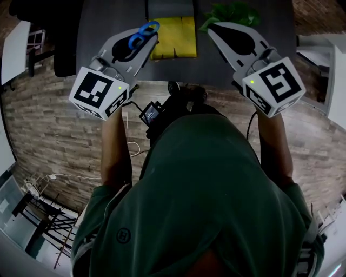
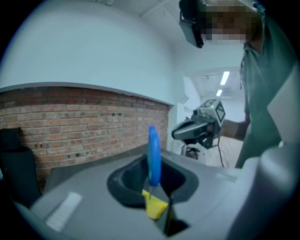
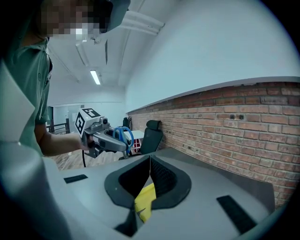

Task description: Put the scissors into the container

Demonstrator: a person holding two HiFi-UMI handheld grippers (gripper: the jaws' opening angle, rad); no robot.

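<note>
Head view looks steeply down from behind the left gripper (image 1: 145, 37) and right gripper (image 1: 215, 30). Each gripper view rides close behind its jaws; both share the yellow container (image 2: 153, 206) past the tips.

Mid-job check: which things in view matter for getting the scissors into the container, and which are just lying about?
For the job:
- scissors, blue-handled, clamped in the left gripper
- yellow container on the dark table
- right gripper, jaws together, holding nothing

Lying about:
- green plant at the table's far edge
- black chair
</note>
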